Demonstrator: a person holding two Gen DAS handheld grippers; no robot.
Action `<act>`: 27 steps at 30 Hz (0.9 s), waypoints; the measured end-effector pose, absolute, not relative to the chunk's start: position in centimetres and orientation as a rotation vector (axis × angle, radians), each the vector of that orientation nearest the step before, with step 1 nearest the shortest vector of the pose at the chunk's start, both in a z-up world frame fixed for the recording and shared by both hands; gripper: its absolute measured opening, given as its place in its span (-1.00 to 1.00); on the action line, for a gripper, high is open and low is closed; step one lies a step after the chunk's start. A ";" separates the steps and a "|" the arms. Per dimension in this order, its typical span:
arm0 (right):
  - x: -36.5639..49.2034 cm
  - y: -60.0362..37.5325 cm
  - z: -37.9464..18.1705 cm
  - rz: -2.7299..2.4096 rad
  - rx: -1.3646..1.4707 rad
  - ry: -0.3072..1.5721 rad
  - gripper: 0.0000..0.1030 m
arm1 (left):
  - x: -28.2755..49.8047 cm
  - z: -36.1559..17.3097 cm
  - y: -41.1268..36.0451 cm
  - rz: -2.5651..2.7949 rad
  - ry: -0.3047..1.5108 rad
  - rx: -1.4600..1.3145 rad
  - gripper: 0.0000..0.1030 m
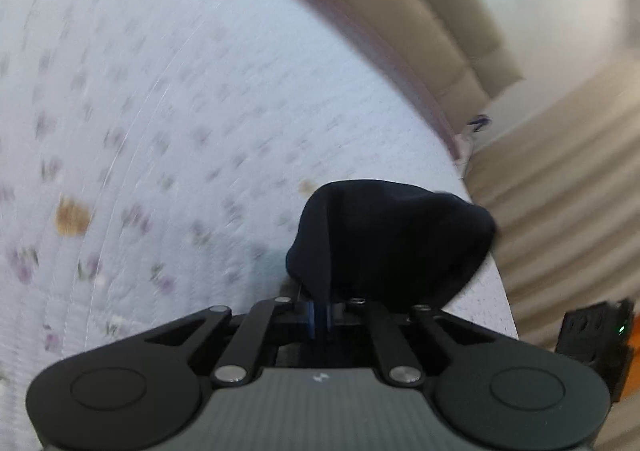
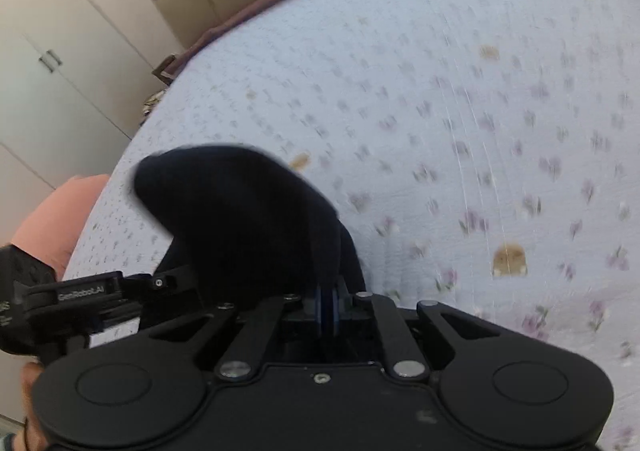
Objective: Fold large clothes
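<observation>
1. Left wrist view: the left gripper [image 1: 320,317] has its fingers [image 1: 310,318] pressed together on a fold of the dark garment [image 1: 384,239]. The cloth bunches just ahead of the fingertips and slightly to their right, above the floral bed cover [image 1: 180,99]. Judgement: keep this pinch firm and lift only enough to clear the bed.
2. Same view: the bed edge lies to the right of the fingers, with the curtain [image 1: 560,191] beyond. Draw the cloth towards the middle of the bed so it cannot slide off.
3. Right wrist view: the right gripper [image 2: 329,311] has fingers [image 2: 320,311] closed, pinching the same garment, which rises ahead and to their left.
4. Same view: the left gripper sits close on the left. Judgement: move both apart evenly to pull the edge taut before laying a fold.
</observation>
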State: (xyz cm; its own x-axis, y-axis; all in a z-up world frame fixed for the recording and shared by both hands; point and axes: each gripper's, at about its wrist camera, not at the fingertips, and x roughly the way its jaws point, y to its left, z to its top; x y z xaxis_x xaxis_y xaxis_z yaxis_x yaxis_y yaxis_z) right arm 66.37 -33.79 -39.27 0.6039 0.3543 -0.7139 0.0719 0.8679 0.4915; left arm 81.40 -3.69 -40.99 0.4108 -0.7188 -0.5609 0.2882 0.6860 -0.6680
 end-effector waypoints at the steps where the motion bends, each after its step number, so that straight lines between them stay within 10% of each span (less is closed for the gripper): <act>1: 65.4 -33.5 -38.0 0.190 0.470 0.882 -0.85 | 80.7 -39.9 -3.5 -0.694 0.924 -0.515 -0.90; 12: 44.4 -32.8 -25.2 0.230 0.376 0.620 -0.85 | 60.2 -27.4 2.0 -0.913 0.715 -0.437 -0.89; 22: 26.3 -30.0 -21.3 0.237 0.309 0.746 -0.74 | 42.2 -27.5 6.0 -0.940 0.918 -0.307 -0.65; 25: 21.0 -28.8 -22.9 0.205 0.223 0.924 0.53 | 37.5 -29.5 7.9 -0.872 1.074 -0.207 -0.19; 27: 17.6 -29.1 -24.8 0.126 0.232 1.023 0.58 | 35.1 -31.4 9.5 -0.767 1.148 -0.174 -0.18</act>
State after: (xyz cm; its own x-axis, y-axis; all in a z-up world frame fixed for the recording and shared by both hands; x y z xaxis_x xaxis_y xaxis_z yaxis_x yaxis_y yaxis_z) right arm 17.64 -29.14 -24.76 0.5160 0.2123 -0.8299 0.0041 0.9682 0.2502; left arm 35.08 9.46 -31.35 0.1909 -0.6273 -0.7550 0.4573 0.7374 -0.4971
